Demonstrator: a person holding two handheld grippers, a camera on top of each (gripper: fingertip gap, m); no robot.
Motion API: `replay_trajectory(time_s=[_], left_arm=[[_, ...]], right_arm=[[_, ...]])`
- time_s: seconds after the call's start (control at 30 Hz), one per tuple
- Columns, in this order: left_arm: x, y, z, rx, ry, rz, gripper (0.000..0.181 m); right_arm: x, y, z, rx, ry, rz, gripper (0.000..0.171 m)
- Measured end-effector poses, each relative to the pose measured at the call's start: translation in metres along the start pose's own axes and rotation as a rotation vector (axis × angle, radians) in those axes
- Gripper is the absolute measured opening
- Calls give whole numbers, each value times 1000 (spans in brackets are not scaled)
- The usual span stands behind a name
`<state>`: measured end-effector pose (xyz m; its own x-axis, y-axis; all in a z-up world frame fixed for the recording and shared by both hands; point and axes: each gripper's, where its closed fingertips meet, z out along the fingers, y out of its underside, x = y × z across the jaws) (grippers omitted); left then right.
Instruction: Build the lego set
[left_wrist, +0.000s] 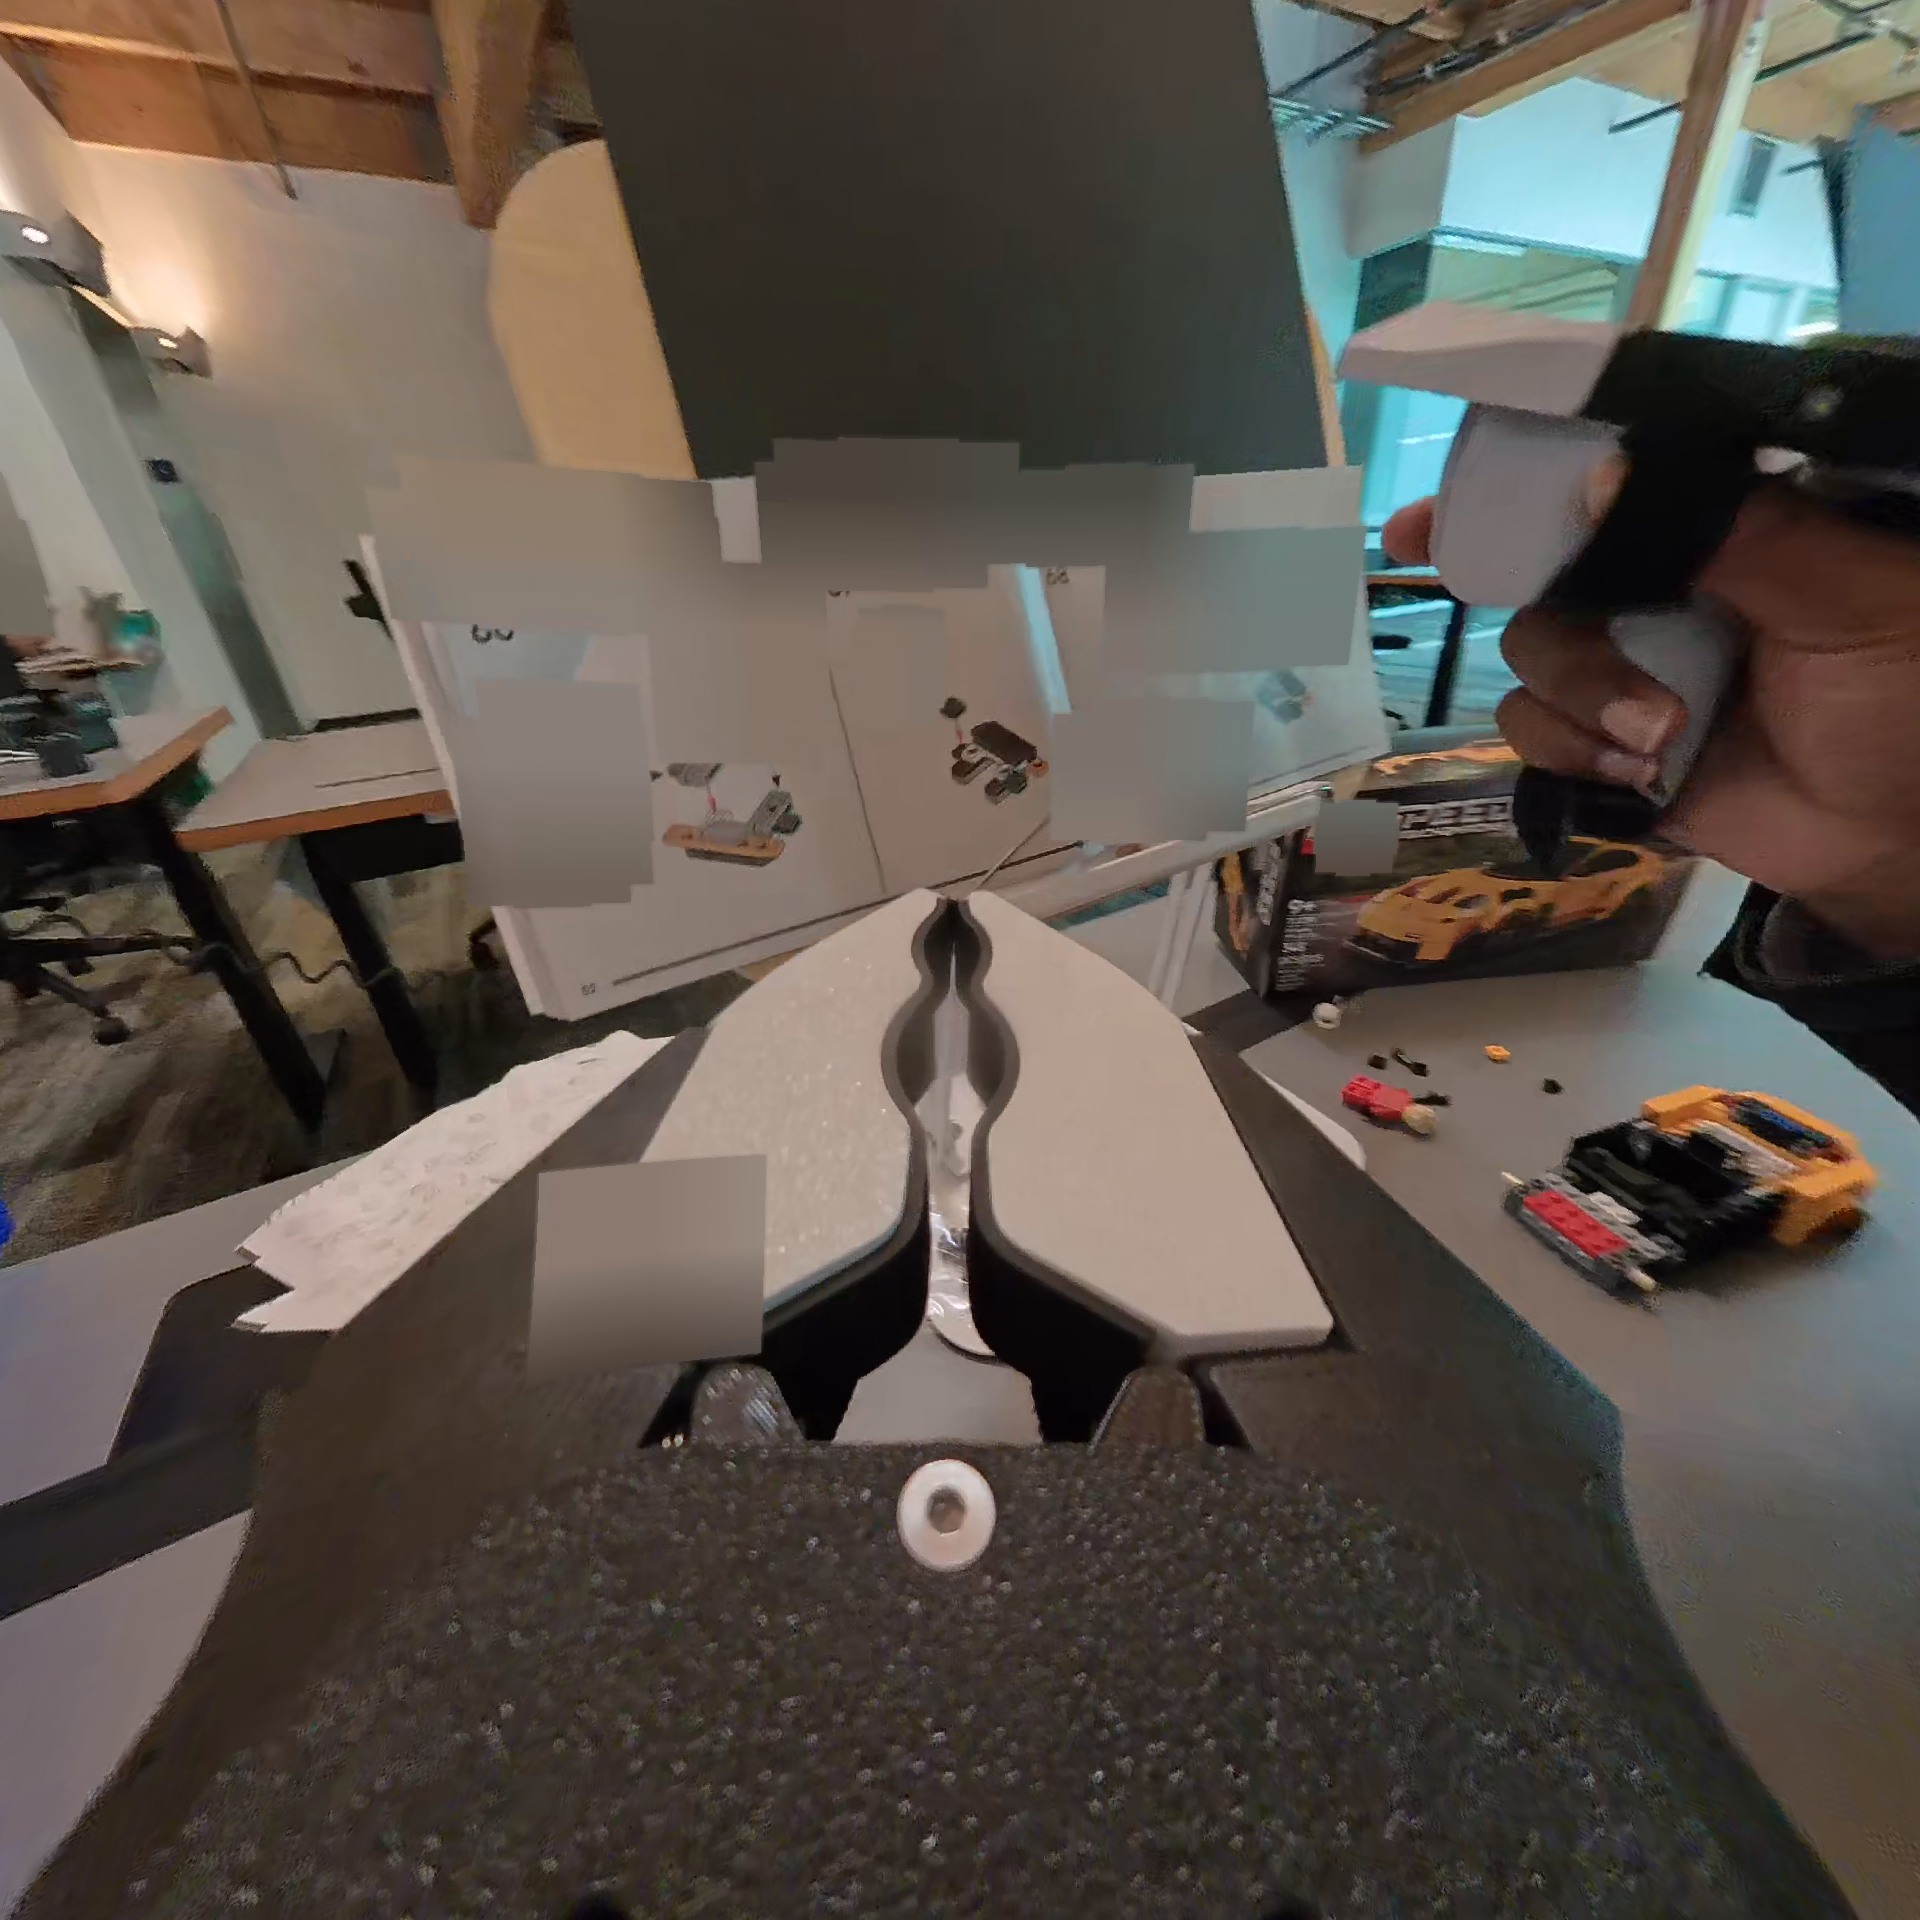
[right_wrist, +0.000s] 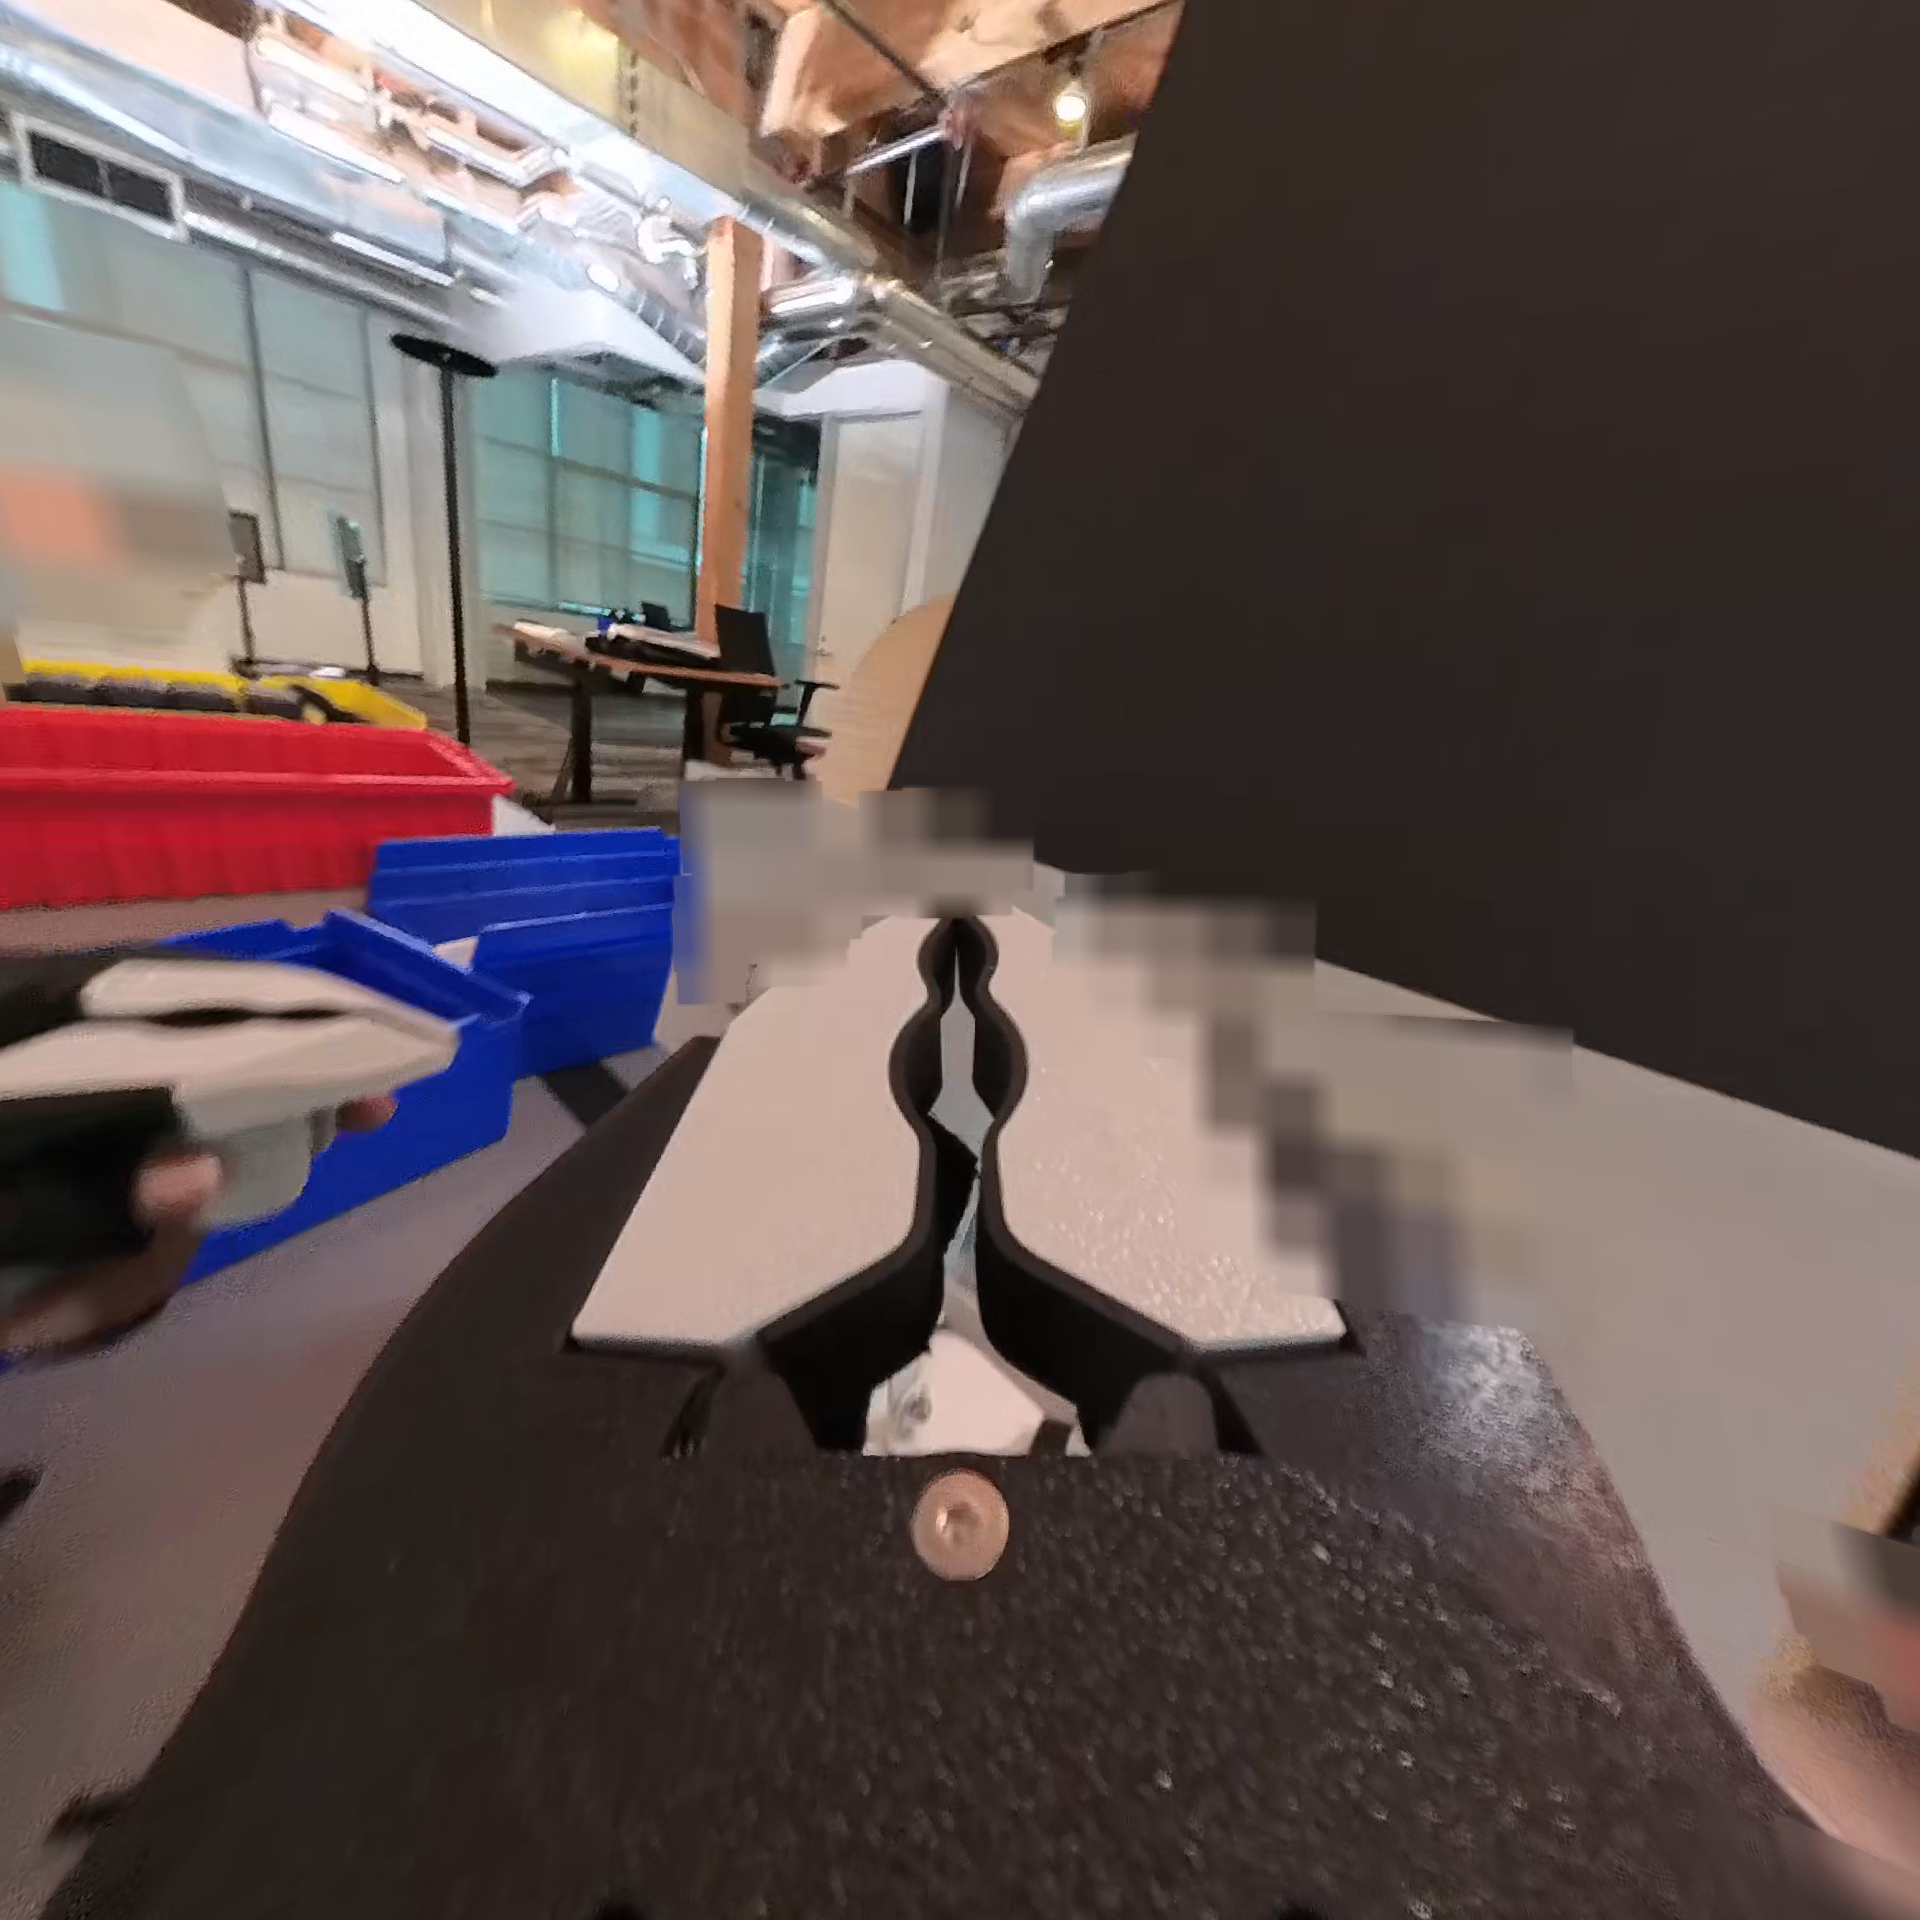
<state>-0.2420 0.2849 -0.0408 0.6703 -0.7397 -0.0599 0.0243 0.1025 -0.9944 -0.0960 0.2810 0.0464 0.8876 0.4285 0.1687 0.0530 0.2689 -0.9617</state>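
A partly built orange and black lego car (left_wrist: 1694, 1184) sits on the grey table (left_wrist: 1714, 1507) at the right. Loose small pieces and a red minifigure (left_wrist: 1387, 1103) lie left of it. An open instruction booklet (left_wrist: 779, 831) stands propped ahead. My left gripper (left_wrist: 954, 912) is held above the table in front of the booklet, jaws together; I see no brick between them. My right gripper (right_wrist: 956, 927) is also shut with nothing visible in it, raised and pointing at the booklet's blurred pages. A hand (left_wrist: 1766, 727) holds it at the upper right of the left wrist view.
The lego box (left_wrist: 1455, 894) with a yellow car picture stands behind the loose pieces. A printed paper sheet (left_wrist: 416, 1174) lies at the left. Blue bins (right_wrist: 561, 935) and a red bin (right_wrist: 229, 800) stand at the left. A dark upright board (right_wrist: 1455, 520) rises behind the booklet. My right fingertips sit around 20 centimetres from my left ones.
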Motion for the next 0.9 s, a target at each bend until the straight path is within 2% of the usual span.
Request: replay_trajectory(time_s=[0.07, 0.17, 0.3, 0.4, 0.47, 0.57, 0.77, 0.83, 0.9], left_arm=[[10, -2, -3, -88, 96, 19, 0], [35, 21, -18, -353, 308, 94, 0], [48, 95, -61, -777, 428, 186, 13], [53, 153, -94, -963, 440, 169, 17], [61, 178, -107, -1017, 433, 84, 20], [66, 198, -116, -1065, 398, 17, 24], [75, 207, -107, -1084, 369, 23, 21], [74, 209, -105, -1103, 349, 31, 8], [75, 209, -107, -1137, 357, 34, 7]], right_arm=[[-7, 6, -27, -49, -31, -1, 0], [-14, 35, -76, -172, -62, 6, 0], [-15, 87, -150, -376, -52, -25, 1], [-9, 116, -198, -454, -13, 17, 0], [-4, 132, -217, -471, 31, 71, 0], [-2, 143, -226, -449, 59, 170, 0], [-3, 150, -227, -452, 39, 186, 0], [-2, 151, -228, -448, 40, 194, 0], [-1, 150, -229, -442, 44, 198, 0]])
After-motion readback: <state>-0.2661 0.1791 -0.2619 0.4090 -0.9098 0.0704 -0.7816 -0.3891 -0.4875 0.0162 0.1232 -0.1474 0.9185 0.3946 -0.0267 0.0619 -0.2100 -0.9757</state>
